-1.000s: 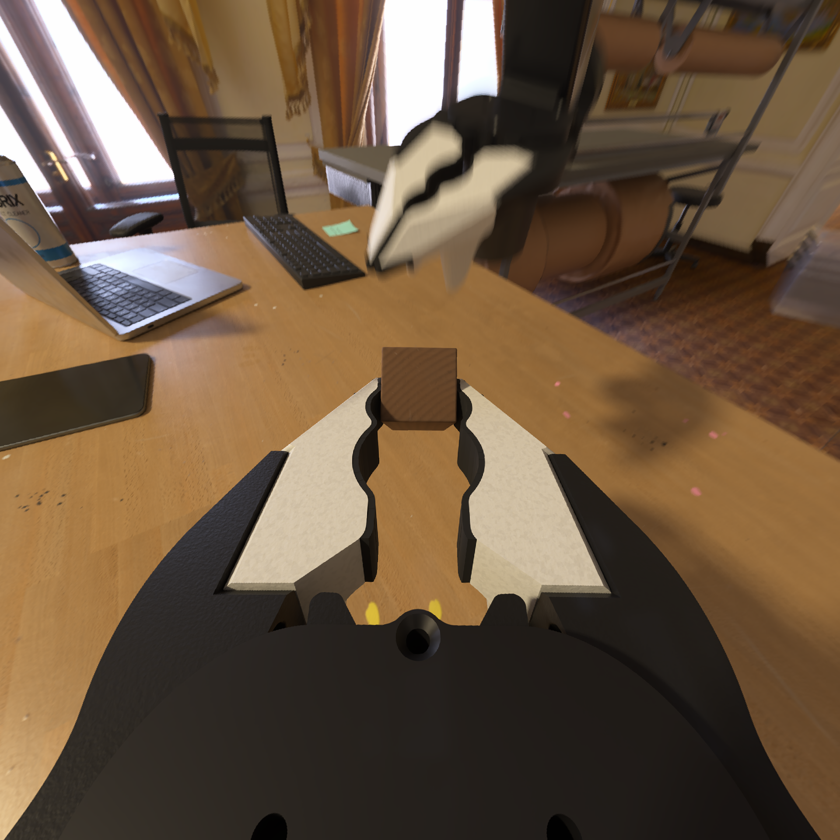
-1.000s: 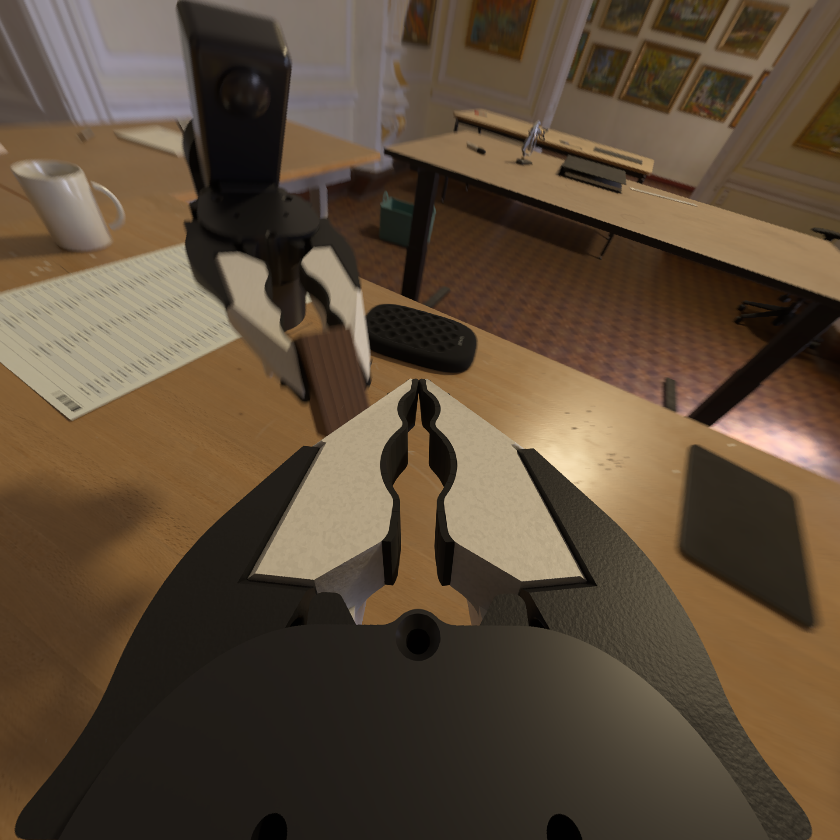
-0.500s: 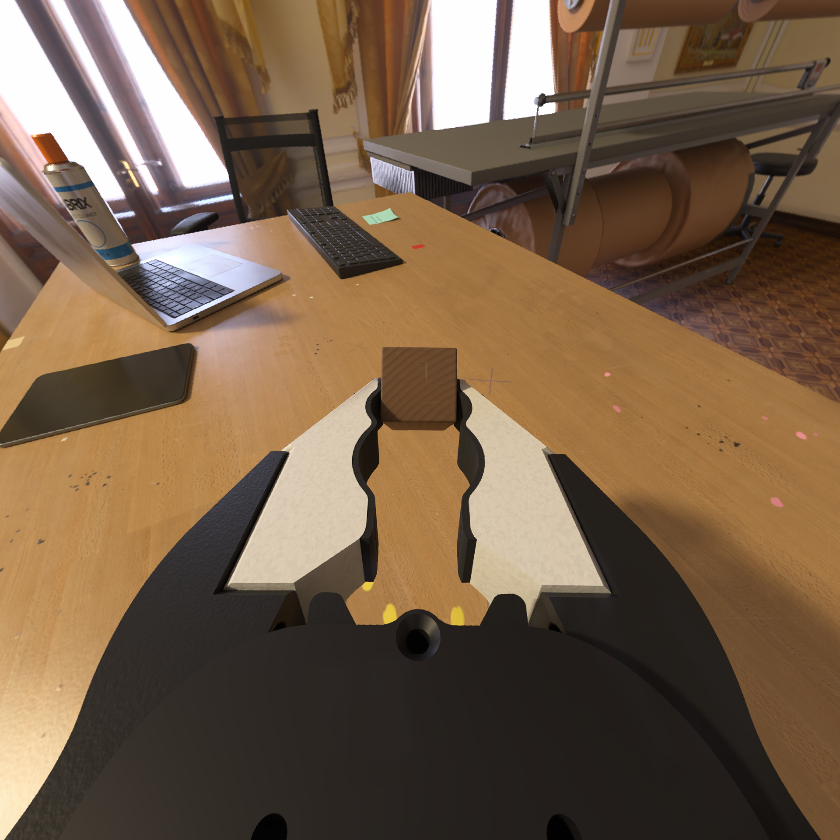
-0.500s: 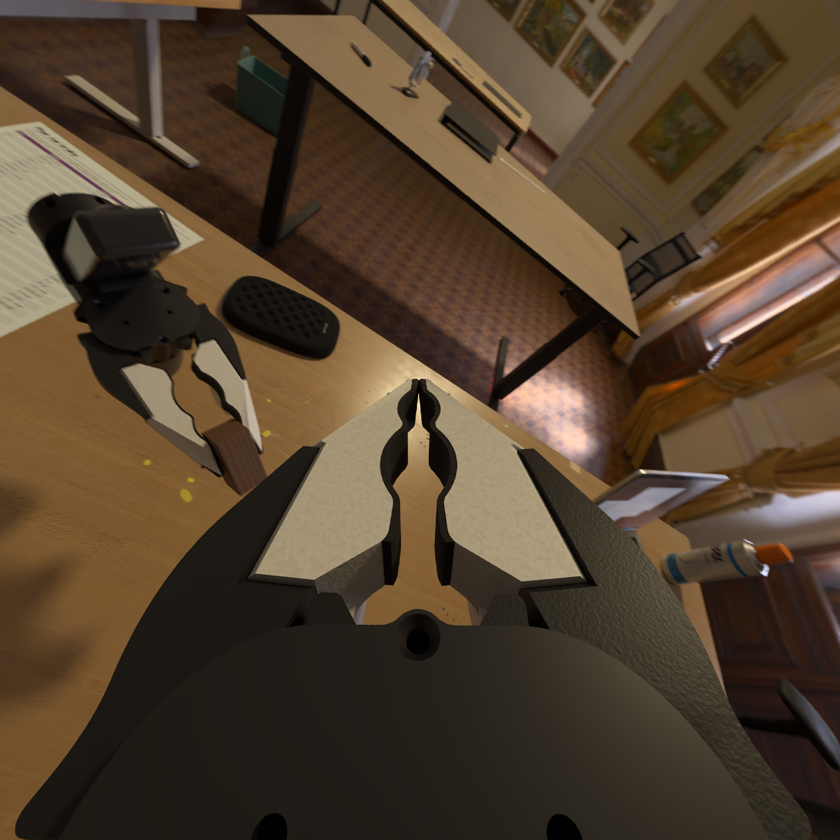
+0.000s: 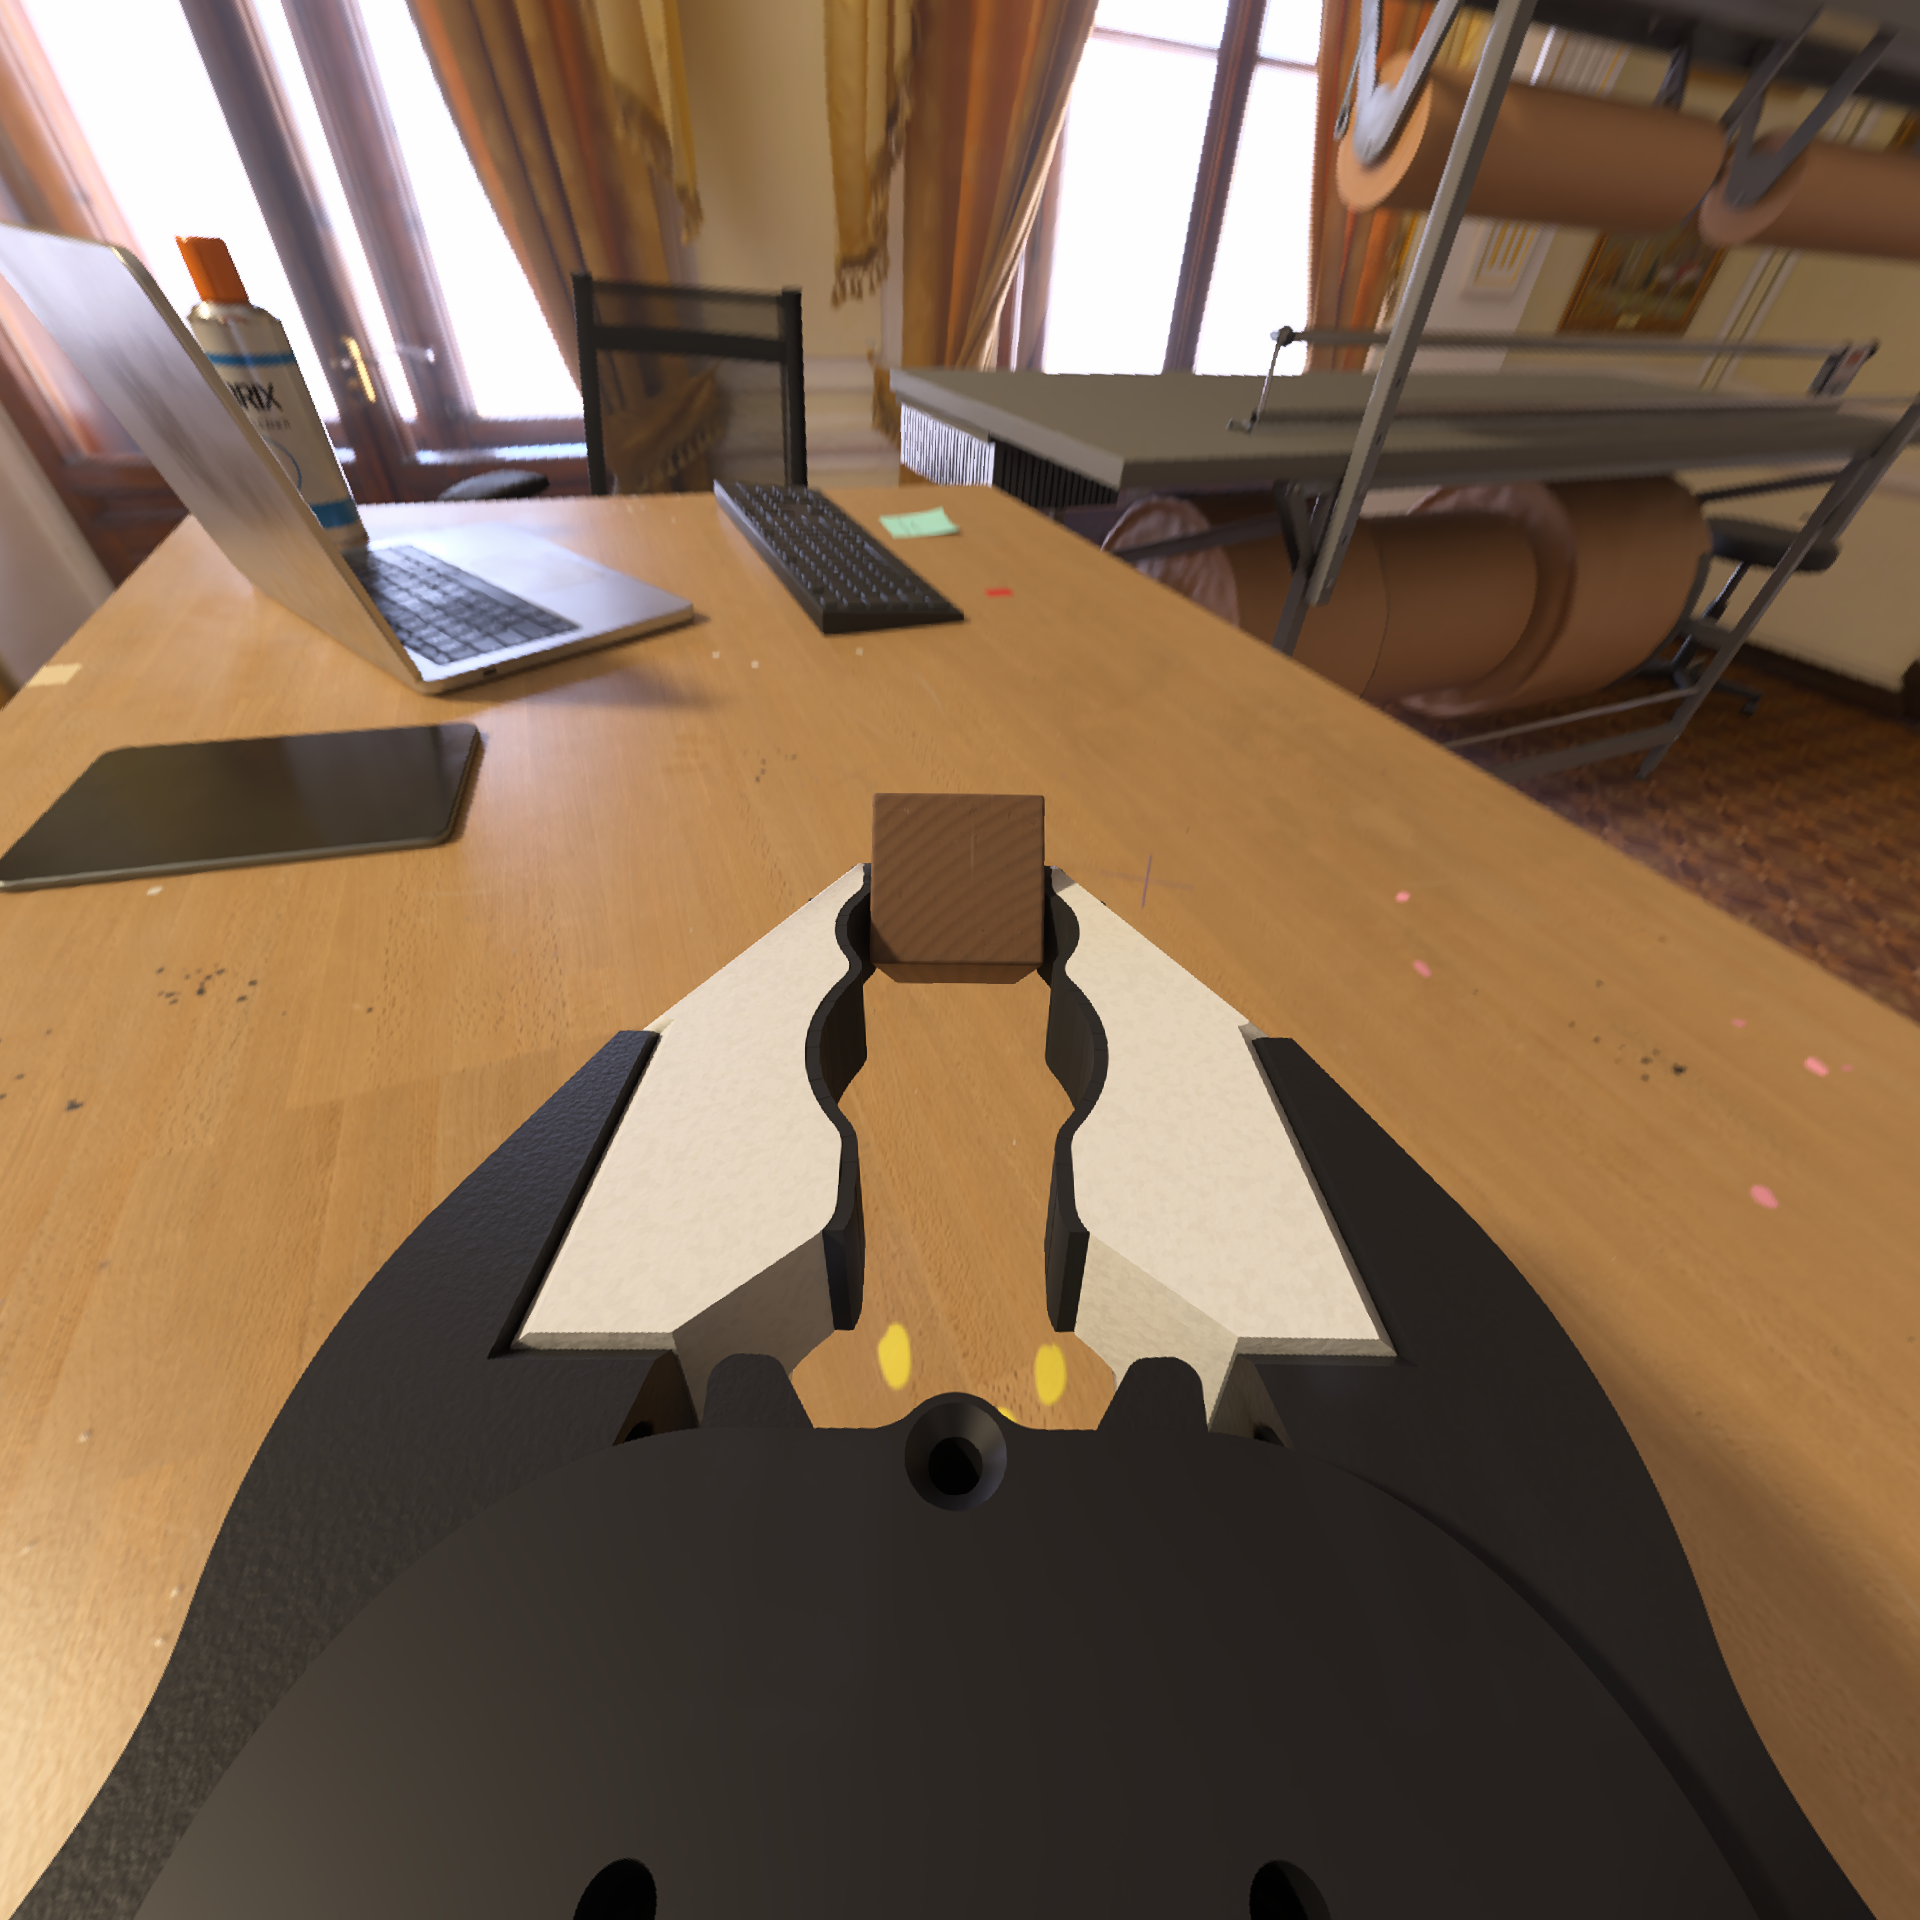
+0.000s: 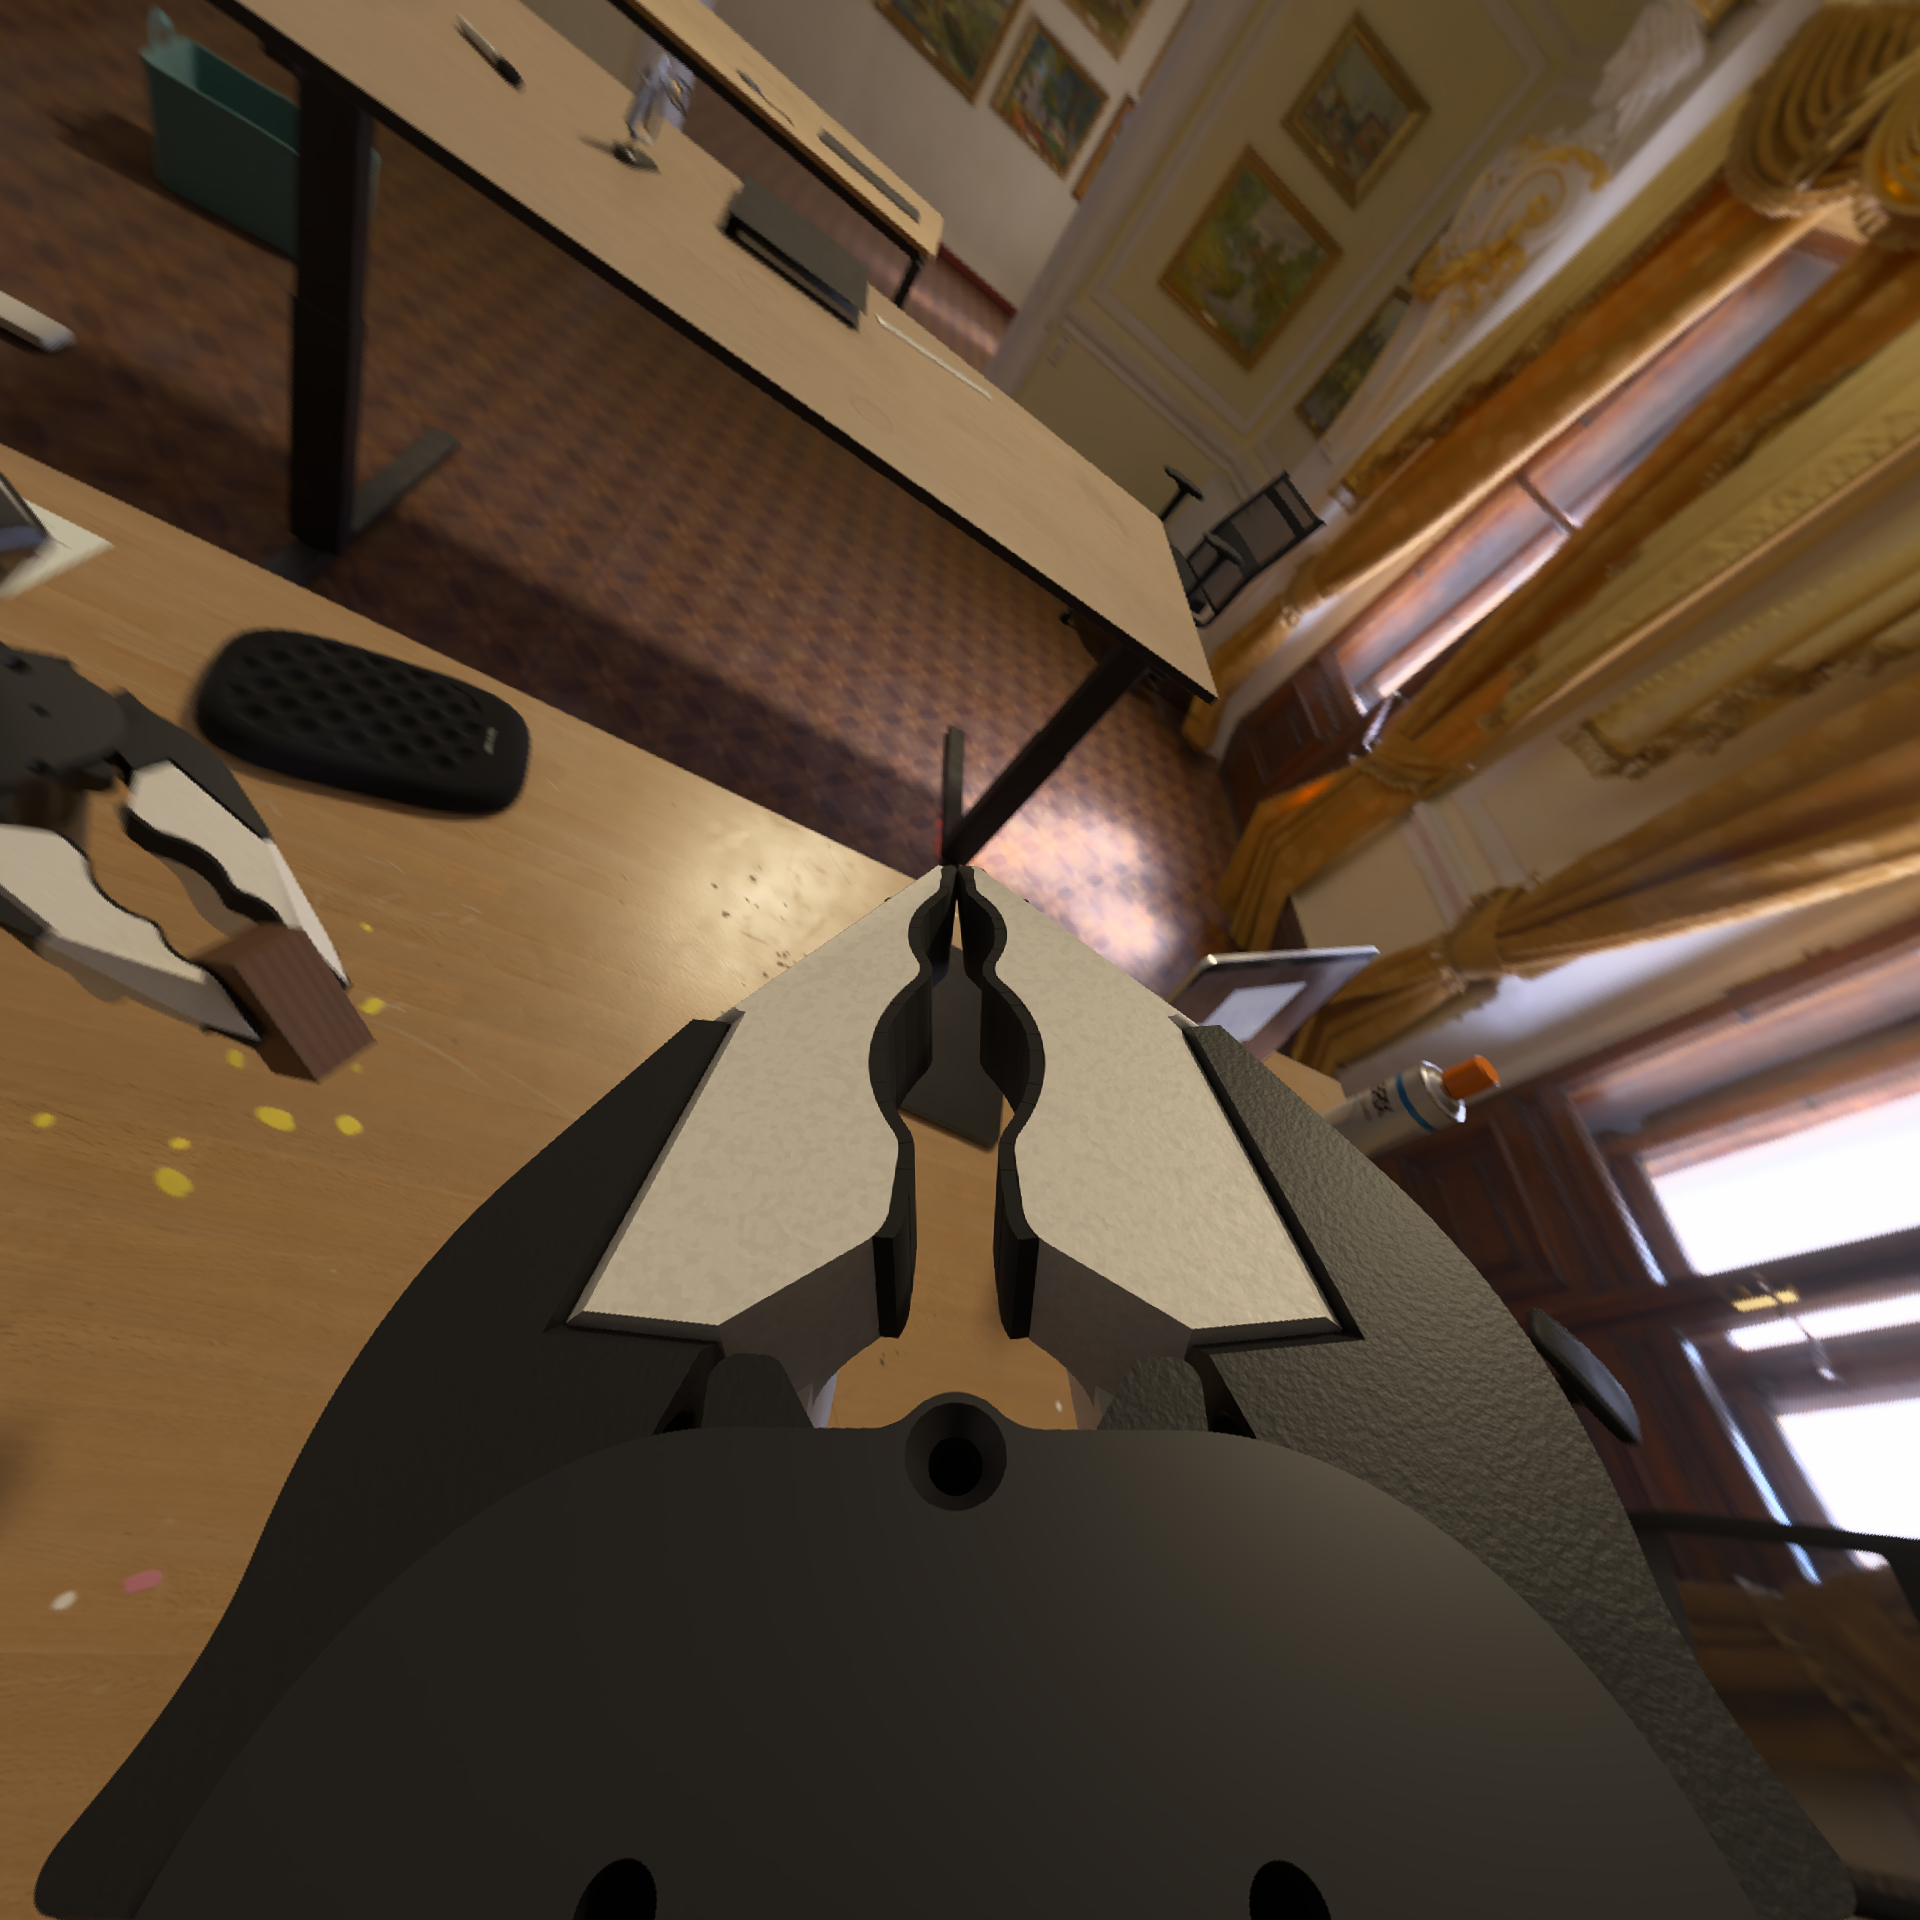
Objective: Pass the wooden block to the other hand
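Left gripper (image 5: pixel 957 894): fingers (image 5: pixel 727 1132) parted only as wide as the wooden block (image 5: pixel 957 883), which is clamped between their tips. Block end face is square, dark brown, grain running diagonally. In the right wrist view the same block (image 6: pixel 296 1003) shows as a short bar pinched near one end, its lower edge at or just above the bench (image 6: pixel 520 935); cannot tell whether it touches.

Right gripper (image 6: pixel 956 883): fingers (image 6: pixel 790 1132) brought together, tips meeting, nothing between them. It sits well apart from the block, off to the side of the left gripper (image 6: pixel 265 987), pointing past the bench edge toward the floor and a second desk (image 6: pixel 935 416).

Bench (image 5: pixel 1299 831), light wood, with yellow (image 5: pixel 894 1356) and pink paint flecks (image 5: pixel 1763 1195). Ahead of the left gripper: dark tablet (image 5: pixel 249 800) lying flat at left, open silver laptop (image 5: pixel 416 582) beyond it, spray can with orange cap (image 5: pixel 249 353) behind the laptop lid, black keyboard (image 5: pixel 836 556), green sticky note (image 5: pixel 920 523) just beside the keyboard's far end. Black perforated wrist rest (image 6: pixel 358 722) near the bench edge, close to the left gripper.
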`<state>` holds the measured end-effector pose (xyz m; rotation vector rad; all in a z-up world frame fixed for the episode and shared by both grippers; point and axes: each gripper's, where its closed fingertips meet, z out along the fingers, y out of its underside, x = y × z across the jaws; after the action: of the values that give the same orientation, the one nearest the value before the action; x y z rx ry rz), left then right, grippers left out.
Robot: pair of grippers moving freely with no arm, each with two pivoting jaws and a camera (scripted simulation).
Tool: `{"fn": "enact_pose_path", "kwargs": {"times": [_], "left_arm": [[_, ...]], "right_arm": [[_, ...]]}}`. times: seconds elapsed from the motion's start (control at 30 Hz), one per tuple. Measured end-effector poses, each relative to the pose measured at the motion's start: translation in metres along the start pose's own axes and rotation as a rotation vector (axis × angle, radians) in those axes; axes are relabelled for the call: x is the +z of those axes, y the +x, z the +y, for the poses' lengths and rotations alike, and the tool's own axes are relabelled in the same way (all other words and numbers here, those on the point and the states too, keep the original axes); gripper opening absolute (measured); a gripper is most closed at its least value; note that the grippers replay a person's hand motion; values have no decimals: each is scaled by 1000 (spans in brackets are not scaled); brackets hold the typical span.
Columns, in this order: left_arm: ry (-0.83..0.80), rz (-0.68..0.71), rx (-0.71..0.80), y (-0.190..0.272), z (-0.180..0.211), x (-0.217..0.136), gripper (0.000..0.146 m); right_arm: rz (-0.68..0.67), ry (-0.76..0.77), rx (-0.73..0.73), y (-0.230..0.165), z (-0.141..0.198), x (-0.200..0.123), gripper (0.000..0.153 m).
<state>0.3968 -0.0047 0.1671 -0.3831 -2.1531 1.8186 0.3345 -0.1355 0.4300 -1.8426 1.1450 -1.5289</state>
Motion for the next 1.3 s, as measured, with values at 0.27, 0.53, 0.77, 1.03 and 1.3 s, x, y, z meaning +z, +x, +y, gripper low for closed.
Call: {"fn": "enact_pose_path", "kwargs": {"times": [0.27, 0.53, 0.77, 1.03, 1.3], "left_arm": [[439, 72, -172, -21, -96, -52, 30], [468, 3, -198, -43, -129, -37, 30], [401, -180, -30, -48, -117, -11, 30], [337, -411, 259, -47, -114, -9, 30], [192, -557, 533, -36, -94, 1, 30]], "right_arm": [[-97, -161, 138, -49, 126, 31, 0], [-431, -150, 85, -212, 159, 76, 0], [-573, -29, -6, -262, 121, 69, 19], [-671, 89, 25, -274, 92, 36, 20], [-470, 195, -46, -226, 61, 1, 20]]}}
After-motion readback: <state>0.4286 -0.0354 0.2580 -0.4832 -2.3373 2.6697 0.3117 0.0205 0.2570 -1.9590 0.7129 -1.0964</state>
